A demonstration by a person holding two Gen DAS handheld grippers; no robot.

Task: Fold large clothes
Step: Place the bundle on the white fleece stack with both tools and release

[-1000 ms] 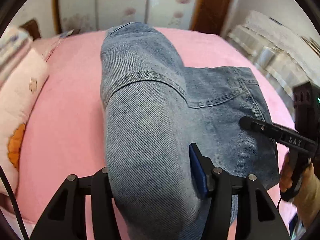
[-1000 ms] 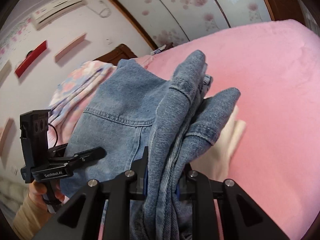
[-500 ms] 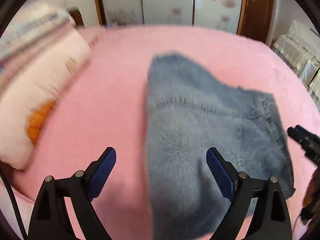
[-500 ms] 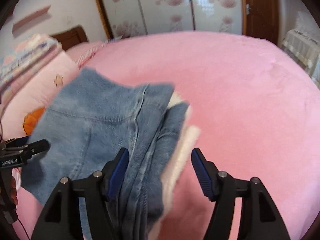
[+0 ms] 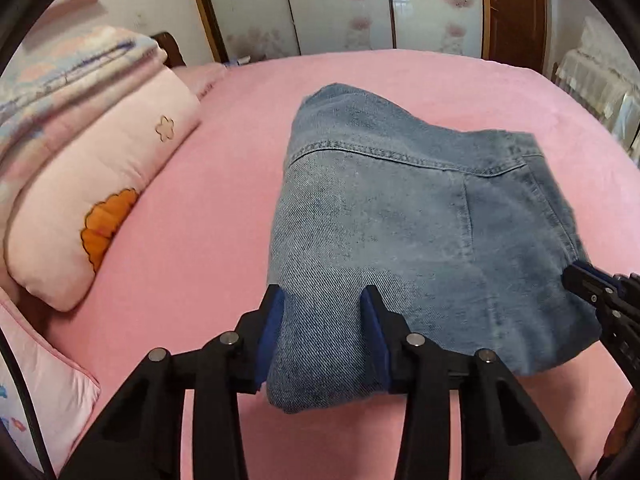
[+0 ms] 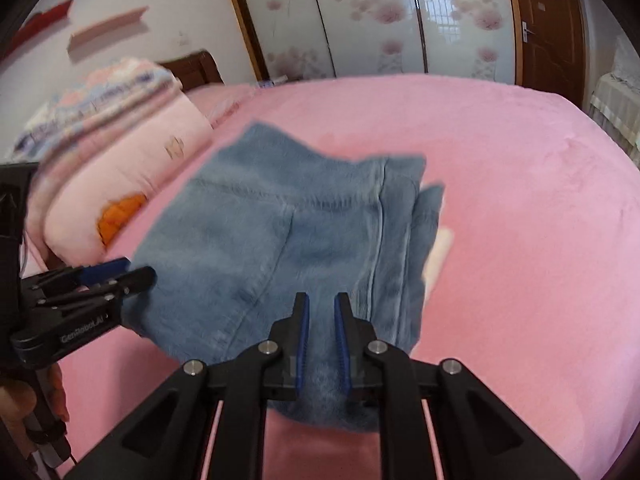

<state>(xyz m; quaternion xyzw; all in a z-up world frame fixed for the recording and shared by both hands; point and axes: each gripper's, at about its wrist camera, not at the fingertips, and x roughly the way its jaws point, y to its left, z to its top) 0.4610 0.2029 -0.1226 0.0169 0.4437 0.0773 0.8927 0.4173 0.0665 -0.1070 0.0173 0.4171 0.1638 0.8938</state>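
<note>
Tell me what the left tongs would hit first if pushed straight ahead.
The left tongs already straddle the near folded edge of the jeans, so denim comes first. It would probably bunch up against them. Beyond the jeans lies only the pink bed.

Motion-blurred jeans; right tongs cut off at frame edge.

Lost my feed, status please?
Left gripper and right gripper both shut on the near edge of the folded jeans. Jeans on pink bed. Nothing in the way.
</note>
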